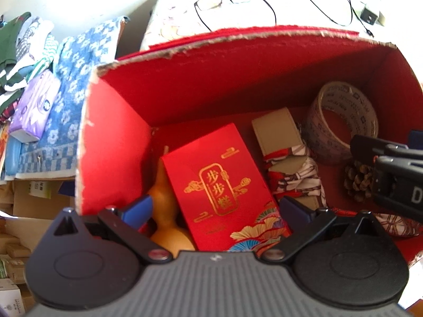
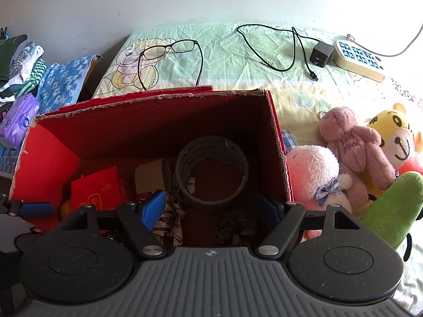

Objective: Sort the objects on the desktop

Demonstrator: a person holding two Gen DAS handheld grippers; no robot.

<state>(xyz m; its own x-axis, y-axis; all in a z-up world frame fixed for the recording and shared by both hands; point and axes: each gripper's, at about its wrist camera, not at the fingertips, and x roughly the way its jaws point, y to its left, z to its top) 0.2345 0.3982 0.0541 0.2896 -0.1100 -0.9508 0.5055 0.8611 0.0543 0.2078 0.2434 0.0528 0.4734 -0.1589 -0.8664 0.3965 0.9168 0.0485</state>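
Both grippers hang spread and empty over the red box (image 2: 277,137), left gripper (image 1: 215,208) above the red packet (image 1: 222,185) at lower centre, right gripper (image 2: 214,208) above the pinecone (image 2: 235,228), so lift straight up, clear of the walls.

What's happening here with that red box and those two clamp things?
A person is tidying small things into a red cardboard box using two handheld grippers. Both the left gripper and the right gripper hang open over the box, holding nothing. Inside lie a red envelope, a tape roll and a pinecone. Glasses and a cable remain outside.
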